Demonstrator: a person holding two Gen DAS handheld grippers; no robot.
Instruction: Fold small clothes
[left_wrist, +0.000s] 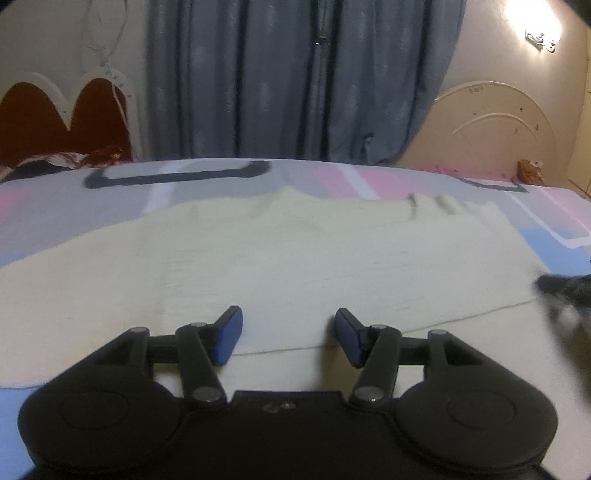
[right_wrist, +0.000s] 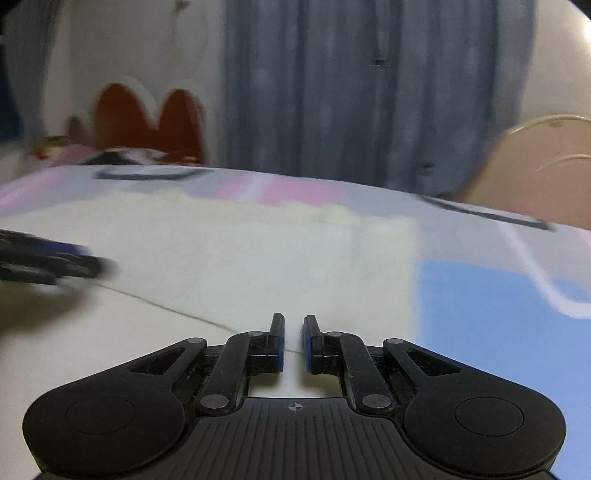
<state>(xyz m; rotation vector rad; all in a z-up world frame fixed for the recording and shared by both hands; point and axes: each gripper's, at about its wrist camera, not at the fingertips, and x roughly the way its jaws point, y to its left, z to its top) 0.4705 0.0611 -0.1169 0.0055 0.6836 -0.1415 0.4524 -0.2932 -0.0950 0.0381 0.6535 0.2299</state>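
Note:
A pale cream garment (left_wrist: 295, 251) lies spread flat on the bed, with a folded edge (left_wrist: 443, 321) running across its near part. My left gripper (left_wrist: 288, 314) hovers over it, jaws apart, nothing between the blue pads (left_wrist: 229, 332). The right gripper (left_wrist: 565, 288) shows as a dark blur at the right margin. In the right wrist view the same garment (right_wrist: 240, 266) fills the middle. My right gripper (right_wrist: 294, 319) sits over its fold edge (right_wrist: 166, 304) with pads nearly together; whether cloth is pinched I cannot tell. The left gripper (right_wrist: 55, 262) blurs in at the left.
The bedsheet (left_wrist: 55, 210) is patterned grey, pink and blue. Blue curtains (left_wrist: 277, 74) hang behind the bed. A red and white headboard (left_wrist: 37, 118) stands far left, a beige headboard (left_wrist: 498, 122) far right. A wall lamp (left_wrist: 535, 22) glares at the top right.

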